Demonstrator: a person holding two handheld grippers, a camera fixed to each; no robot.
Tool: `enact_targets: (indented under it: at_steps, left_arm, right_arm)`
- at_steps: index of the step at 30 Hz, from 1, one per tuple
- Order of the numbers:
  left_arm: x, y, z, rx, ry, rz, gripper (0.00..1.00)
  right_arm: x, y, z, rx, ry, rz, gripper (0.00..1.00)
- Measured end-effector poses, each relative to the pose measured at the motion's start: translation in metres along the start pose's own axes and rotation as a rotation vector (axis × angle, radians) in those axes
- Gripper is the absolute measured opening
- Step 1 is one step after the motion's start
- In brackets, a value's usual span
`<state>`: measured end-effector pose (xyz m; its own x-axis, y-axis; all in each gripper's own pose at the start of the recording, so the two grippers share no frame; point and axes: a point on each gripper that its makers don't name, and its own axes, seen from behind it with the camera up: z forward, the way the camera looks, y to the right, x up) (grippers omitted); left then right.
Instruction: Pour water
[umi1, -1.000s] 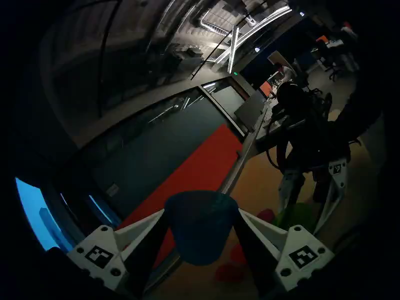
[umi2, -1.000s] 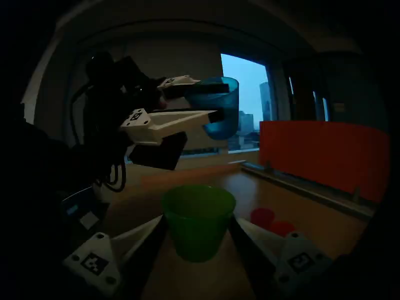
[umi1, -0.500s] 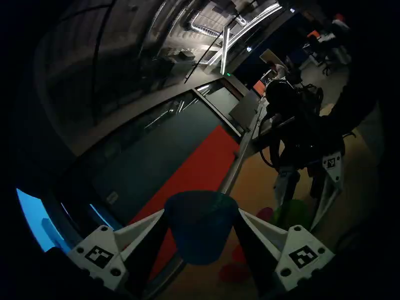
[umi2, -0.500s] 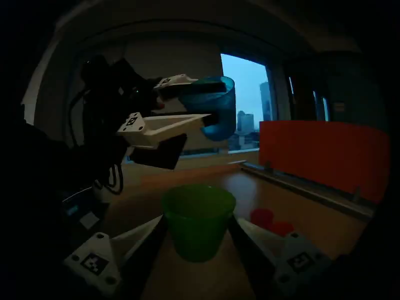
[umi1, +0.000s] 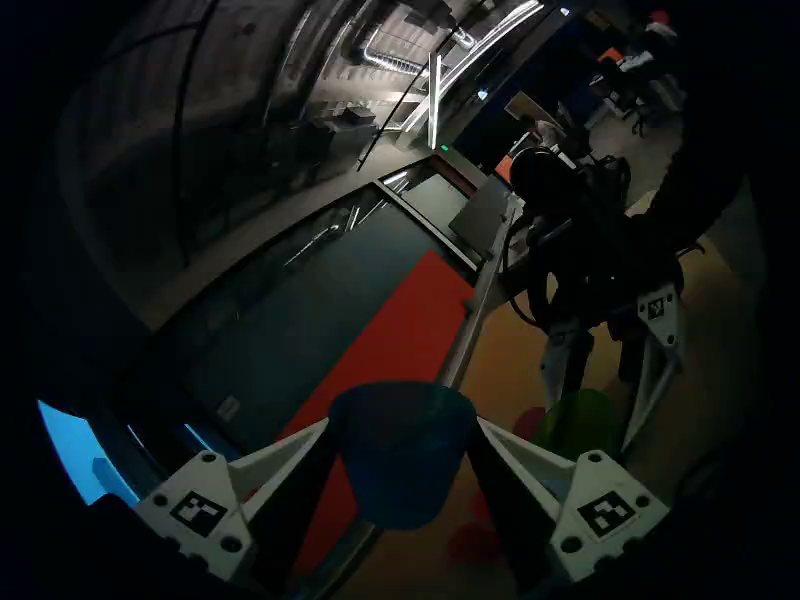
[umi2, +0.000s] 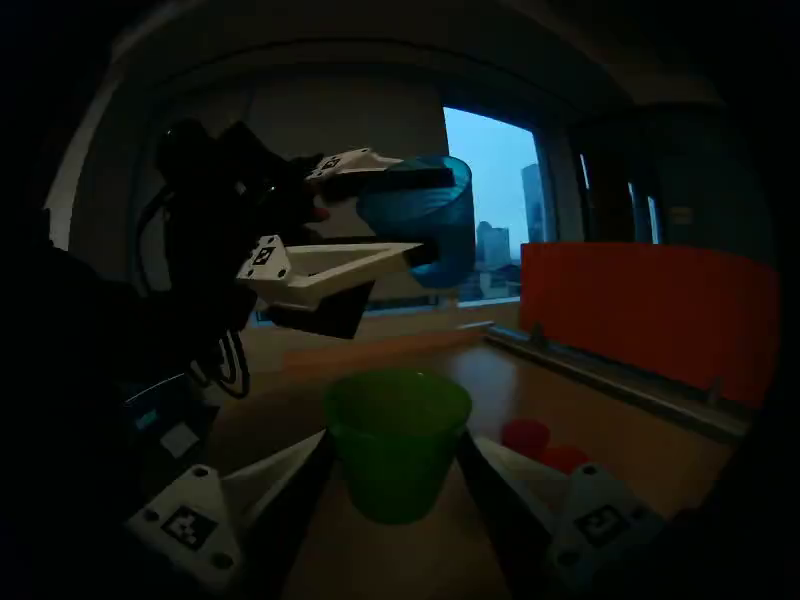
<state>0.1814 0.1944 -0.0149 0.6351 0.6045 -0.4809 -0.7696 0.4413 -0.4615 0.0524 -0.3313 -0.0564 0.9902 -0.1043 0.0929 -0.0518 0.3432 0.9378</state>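
The blue cup (umi2: 420, 235) is clamped between the two fingers of the left claw (umi2: 433, 216), held high in the air, up and to the left of the right claw (umi2: 397, 440) and farther out. It leans a little; whether it holds water I cannot tell. The green cup (umi2: 397, 445) sits upright, pinched between the right claw's fingers low over the wooden surface (umi2: 600, 420). Open air lies between the two cups. Just right of the right claw, two red round things (umi2: 545, 445) sit on the surface. Beyond them an orange-red panel (umi2: 650, 310) stands along the surface's right edge, and a window (umi2: 490, 200) is behind the blue cup
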Motion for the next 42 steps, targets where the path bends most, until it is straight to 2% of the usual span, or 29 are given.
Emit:
enact_targets:
  at_steps: [9,20,42]
  left_arm:
    - [-0.001,0.003,0.002,-0.011,0.013,0.027,0.85]
    - [-0.003,0.008,0.007,-0.019,0.024,0.092,0.86]
    - [-0.002,0.006,0.012,-0.007,0.031,0.160,0.85]
  right_arm:
    - [0.002,0.004,0.001,-0.005,-0.004,-0.004,0.99]
    - [0.003,0.003,0.001,-0.005,-0.004,-0.010,0.99]
    - [0.003,0.004,0.002,-0.004,-0.002,-0.015,0.99]
